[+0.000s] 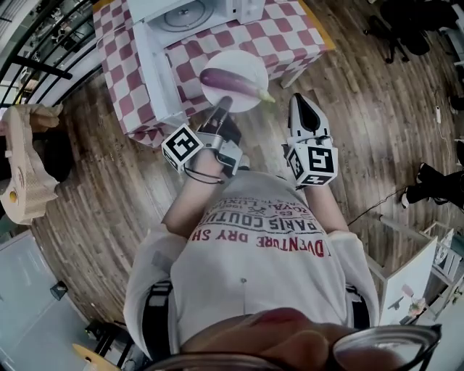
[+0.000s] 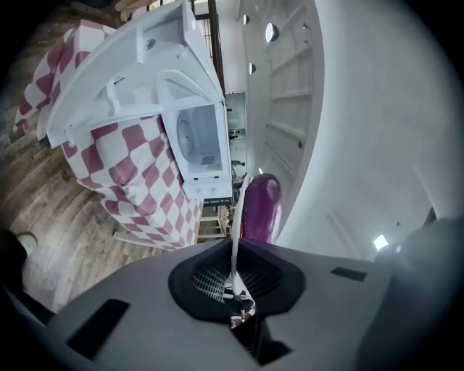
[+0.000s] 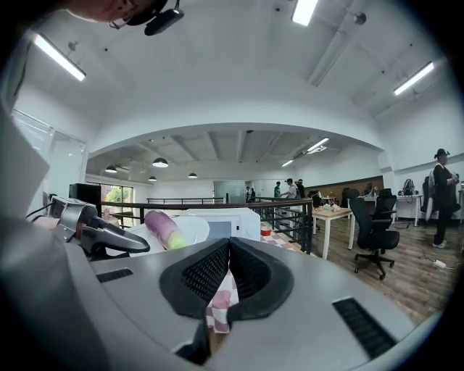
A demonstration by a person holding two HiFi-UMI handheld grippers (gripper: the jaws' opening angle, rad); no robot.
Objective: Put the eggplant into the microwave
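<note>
Head view shows your left gripper (image 1: 223,105) clamped on the near rim of a white plate (image 1: 235,61). The eggplant (image 1: 232,82) lies across this plate, with its green stem end toward your right. In this view the plate is over the near edge of the table (image 1: 286,36), which has a red and white checked cover. The microwave (image 1: 243,9) stands on the table beyond the plate. Its door (image 1: 154,72) is swung open on the left side, so the round turntable (image 1: 185,16) inside is visible. The eggplant is on the plate, not inside the microwave.

In the left gripper view the thin plate rim passes between the two jaws, and they press on it from both sides. The purple eggplant is just behind the rim, and the open microwave is farther away.

Your right gripper (image 1: 299,100) is on the right side of the plate, near it but not touching it. In the right gripper view its jaws are together and hold nothing. Only a bit of the checked table shows through the small gap below them.
</note>
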